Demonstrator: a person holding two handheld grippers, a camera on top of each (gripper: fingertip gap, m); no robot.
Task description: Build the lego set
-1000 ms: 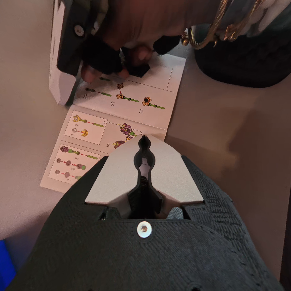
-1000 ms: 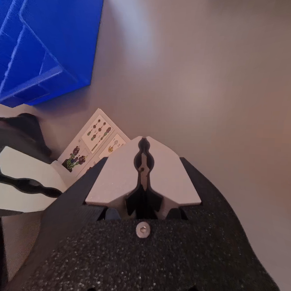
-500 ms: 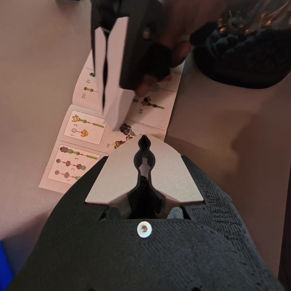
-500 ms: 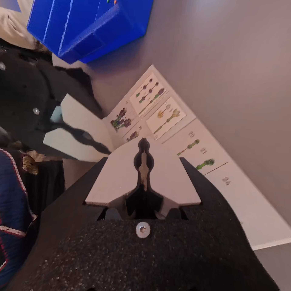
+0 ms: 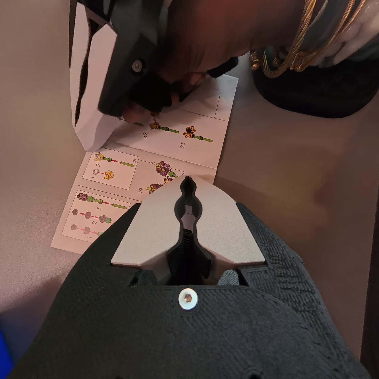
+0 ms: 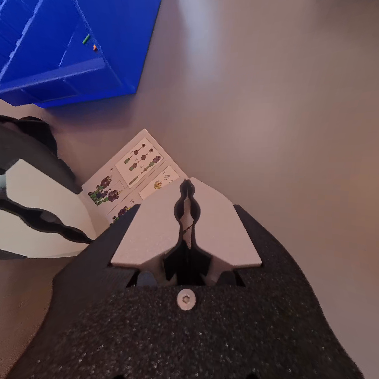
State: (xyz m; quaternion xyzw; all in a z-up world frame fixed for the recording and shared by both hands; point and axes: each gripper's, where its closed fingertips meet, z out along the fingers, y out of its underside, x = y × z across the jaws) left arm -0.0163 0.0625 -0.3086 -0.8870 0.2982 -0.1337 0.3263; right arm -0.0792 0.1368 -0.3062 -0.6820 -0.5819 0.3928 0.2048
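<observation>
Assembly unstarted: both closed, empty grippers, left gripper (image 5: 187, 178) and right gripper (image 6: 187, 180), over the white folded instruction booklet (image 5: 190, 114); pieces lie in the blue plastic bin (image 6: 61, 51).

White instruction booklet (image 5: 190, 114) with green, purple, yellow flower pictures; blue bin (image 6: 61, 51); grey-beige table (image 6: 266, 102).

The setting reads as an indoor work station for tabletop assembly; whether it belongs to a home, office or lab cannot be told. Evidence:

- A plain, smooth grey-beige surface (image 6: 276, 123) fills both views, lit by warm indoor light.
- A rigid blue plastic bin with ribbed walls (image 6: 114, 67) stands on the surface, with a small green piece (image 6: 86, 38) and a small orange piece (image 6: 94, 47) inside.
- An open white paper instruction booklet with printed flower-building diagrams (image 5: 196, 127) lies flat on the surface.

No walls, windows or furniture are visible.
</observation>
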